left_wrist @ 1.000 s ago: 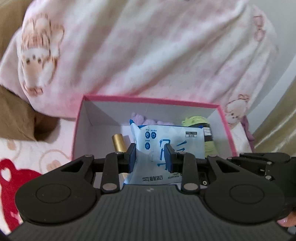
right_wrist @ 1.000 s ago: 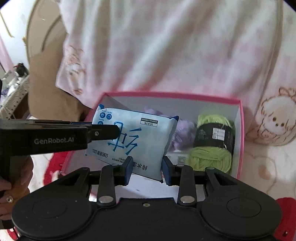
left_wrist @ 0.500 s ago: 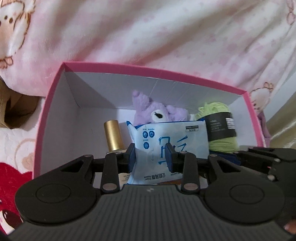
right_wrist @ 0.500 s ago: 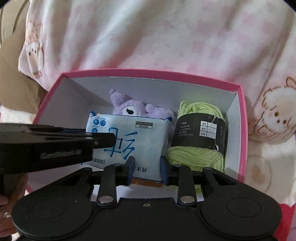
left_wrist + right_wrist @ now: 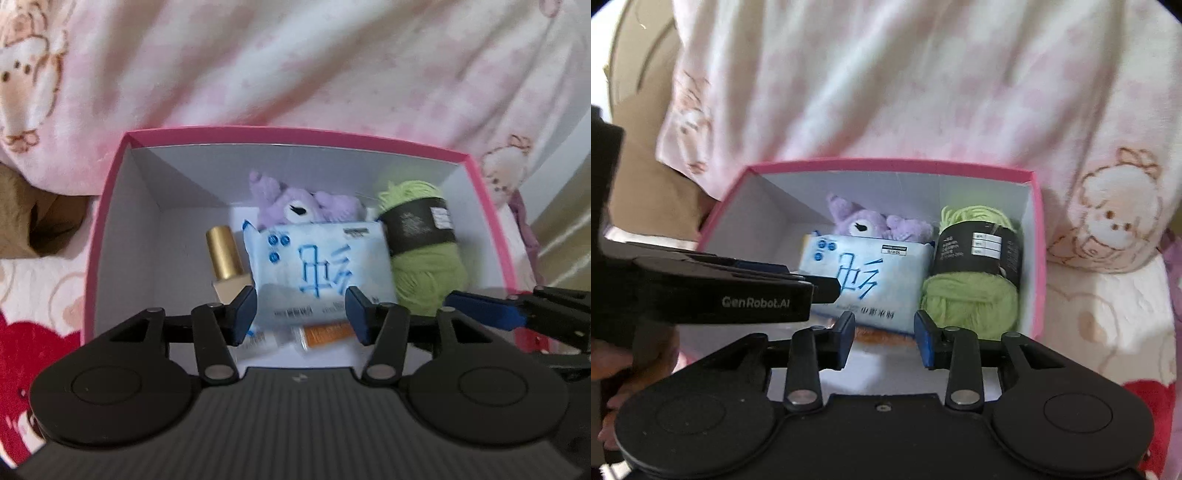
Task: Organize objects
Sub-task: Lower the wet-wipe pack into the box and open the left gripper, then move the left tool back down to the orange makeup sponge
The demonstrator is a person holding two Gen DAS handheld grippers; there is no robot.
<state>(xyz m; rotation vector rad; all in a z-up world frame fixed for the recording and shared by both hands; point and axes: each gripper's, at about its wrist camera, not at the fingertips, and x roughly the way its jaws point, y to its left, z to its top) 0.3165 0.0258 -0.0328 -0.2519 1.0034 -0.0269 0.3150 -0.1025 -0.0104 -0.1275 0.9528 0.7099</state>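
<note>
Left gripper (image 5: pixel 301 314) fingers apart, empty; right gripper (image 5: pixel 884 334) likewise.

A bed covered by a white fleece blanket printed with pink and red bears (image 5: pixel 1108 325) carries an open pink cardboard box with a white inside (image 5: pixel 1038 258), with a heaped pink-and-white bear-print quilt (image 5: pixel 905 81) behind it.

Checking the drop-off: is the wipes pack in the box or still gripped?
In the box. The wipes pack lies inside the pink box, and both the left gripper and right gripper are open.
</note>
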